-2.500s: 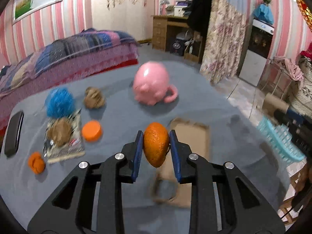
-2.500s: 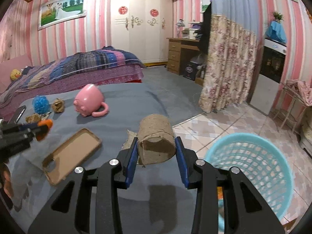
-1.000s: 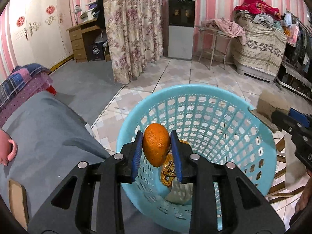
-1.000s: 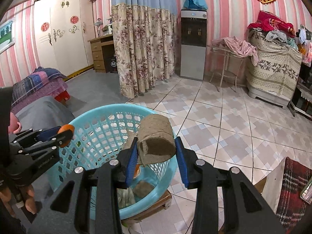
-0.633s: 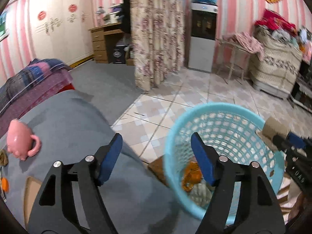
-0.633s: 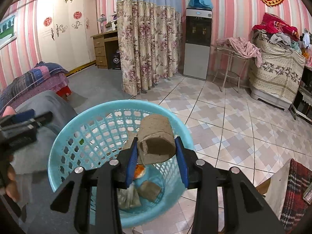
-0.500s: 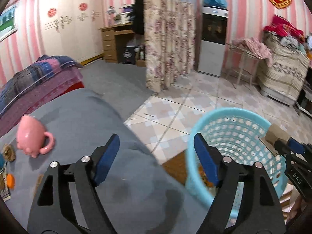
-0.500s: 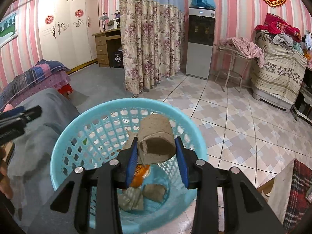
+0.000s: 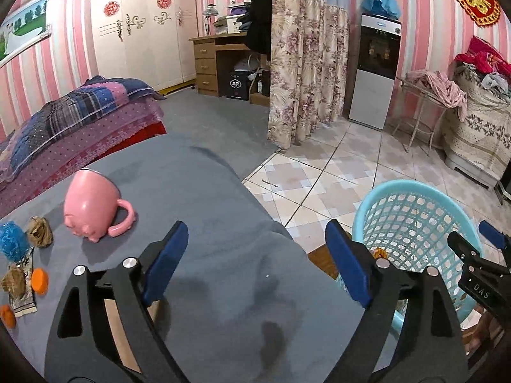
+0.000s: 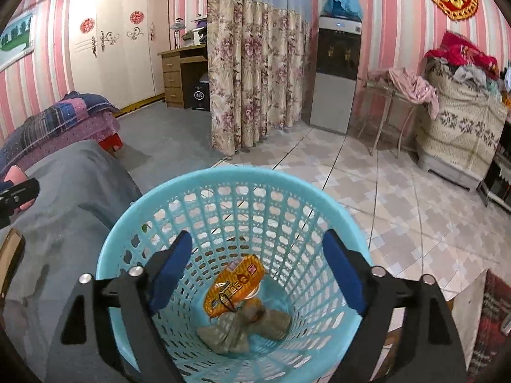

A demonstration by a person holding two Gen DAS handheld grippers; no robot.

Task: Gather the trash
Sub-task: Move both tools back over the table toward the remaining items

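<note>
Both jaws just spread, empty | right gripper (image 10: 255,268) over blue basket (image 10: 322,198) | I steer left gripper (image 9: 255,255) toward brown paper wad (image 9: 40,231), approaching low.

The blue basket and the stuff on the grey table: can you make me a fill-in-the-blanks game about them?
1. The right claw hangs over the ____ basket.
2. Both claws are ____, holding nothing.
3. On the grey table lies a pink ____ on its side.
4. The orange wrapper lies ____ the basket.

Missing words: blue; open; mug; inside
</note>
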